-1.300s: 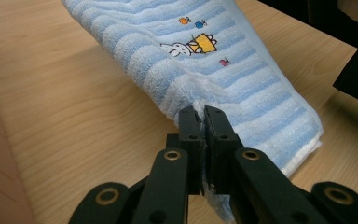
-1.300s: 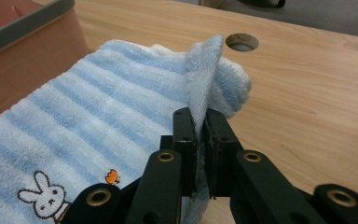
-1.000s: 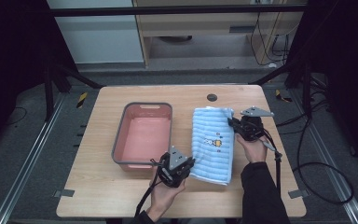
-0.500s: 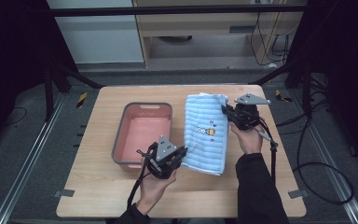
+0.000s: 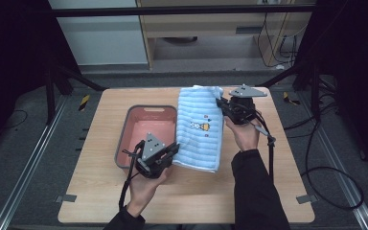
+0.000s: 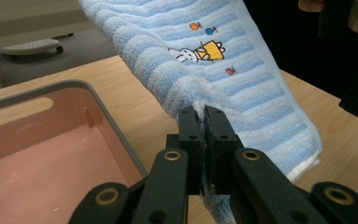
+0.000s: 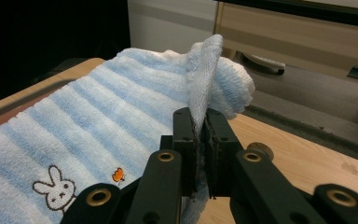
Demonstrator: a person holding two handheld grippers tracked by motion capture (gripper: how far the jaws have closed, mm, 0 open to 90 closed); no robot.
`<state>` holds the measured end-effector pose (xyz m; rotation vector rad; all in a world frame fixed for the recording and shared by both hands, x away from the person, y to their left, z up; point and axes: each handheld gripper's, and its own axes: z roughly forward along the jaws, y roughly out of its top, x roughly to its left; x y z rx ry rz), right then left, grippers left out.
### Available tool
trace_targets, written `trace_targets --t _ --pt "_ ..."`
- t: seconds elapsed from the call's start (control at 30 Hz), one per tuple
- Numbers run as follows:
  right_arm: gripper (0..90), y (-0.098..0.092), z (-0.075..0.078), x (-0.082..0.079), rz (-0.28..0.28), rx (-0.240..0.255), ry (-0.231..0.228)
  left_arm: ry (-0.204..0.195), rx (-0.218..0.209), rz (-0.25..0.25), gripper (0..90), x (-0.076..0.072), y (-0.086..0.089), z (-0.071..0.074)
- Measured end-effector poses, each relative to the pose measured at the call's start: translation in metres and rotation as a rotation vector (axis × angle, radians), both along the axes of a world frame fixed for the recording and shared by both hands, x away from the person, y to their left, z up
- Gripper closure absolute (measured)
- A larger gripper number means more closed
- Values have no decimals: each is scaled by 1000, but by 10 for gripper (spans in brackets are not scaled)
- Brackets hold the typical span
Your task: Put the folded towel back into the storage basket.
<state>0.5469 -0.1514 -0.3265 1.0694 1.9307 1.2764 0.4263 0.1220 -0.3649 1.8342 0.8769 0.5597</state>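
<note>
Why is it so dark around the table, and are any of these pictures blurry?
High view: light falls on the table, its surroundings sink into black; the picture is soft, so the towel print looks smudged. Left gripper view: towel weave and rabbit crisp; the near jaws are slightly soft. Right gripper view: towel sharp, the cabinet behind a little hazy, the left corner black.

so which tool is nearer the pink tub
Left. The left tool holds the towel right beside the pink tub's near corner; the right tool grips the towel's far edge, across from the tub.
</note>
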Motion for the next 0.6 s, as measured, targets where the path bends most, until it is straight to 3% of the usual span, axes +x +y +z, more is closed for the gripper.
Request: trace_targets --t 0.6 --pt "845 44 13 12 50 2 -11 -17 -21 58 864 1 43 8"
